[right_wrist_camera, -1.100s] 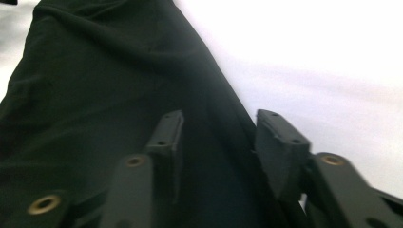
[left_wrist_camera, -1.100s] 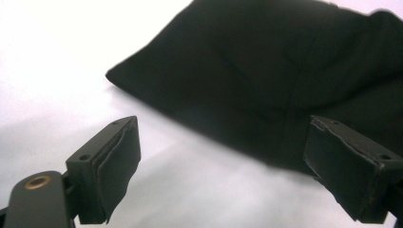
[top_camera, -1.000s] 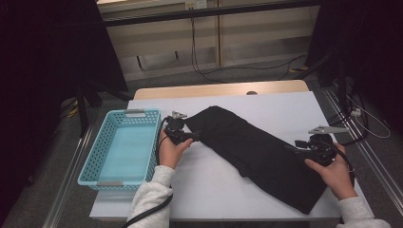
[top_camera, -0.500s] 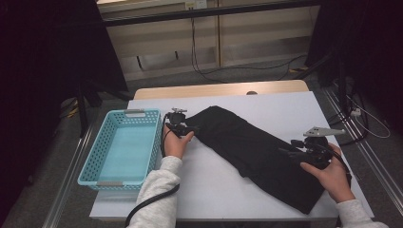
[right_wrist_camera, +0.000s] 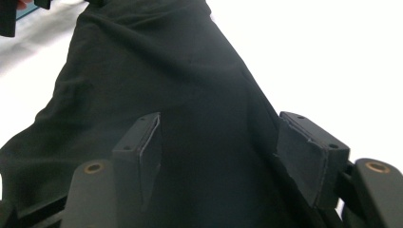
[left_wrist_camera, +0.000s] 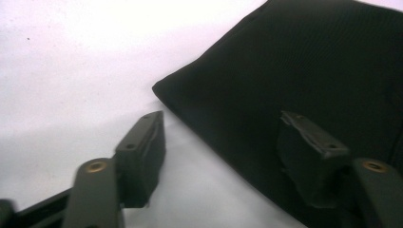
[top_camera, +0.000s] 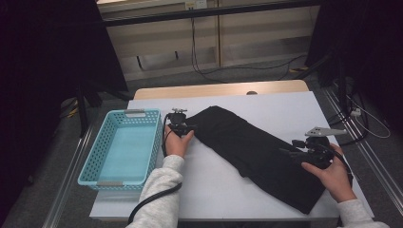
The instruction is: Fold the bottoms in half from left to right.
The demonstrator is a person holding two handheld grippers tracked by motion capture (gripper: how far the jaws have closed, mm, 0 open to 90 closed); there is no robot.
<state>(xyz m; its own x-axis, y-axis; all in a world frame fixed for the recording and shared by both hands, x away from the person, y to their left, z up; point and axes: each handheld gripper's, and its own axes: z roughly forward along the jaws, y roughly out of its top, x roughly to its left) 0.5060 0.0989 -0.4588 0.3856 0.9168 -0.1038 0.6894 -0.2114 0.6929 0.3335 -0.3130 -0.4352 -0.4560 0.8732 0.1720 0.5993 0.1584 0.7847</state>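
The left gripper (top_camera: 182, 124) stands at the upper corner of a black garment (top_camera: 256, 154), its jaws apart and, having just been closing, straddling the cloth's edge: in the left gripper view one pad (left_wrist_camera: 142, 154) sits on bare table, the other (left_wrist_camera: 309, 156) over the fabric, with neither seen pressing on it. The right gripper (top_camera: 304, 154) hovers over the garment's lower end, its jaws spread and lately opening wider; in the right gripper view the cloth lies between and beneath both pads, not pinched.

The garment is a long, flat, folded strip of matte black cloth with a fine ribbed weave (left_wrist_camera: 304, 61). It lies slantwise on the table from the left gripper to the right one, with soft creases near the right gripper (right_wrist_camera: 157, 61).

It rests on a smooth white tabletop (top_camera: 285, 107) whose far edge shows pale wood.

Just beside the left gripper, on the side away from the garment, stands a light blue plastic basket (top_camera: 90, 164), rectangular, with latticed walls and grey handle strips. Nothing lies in it.
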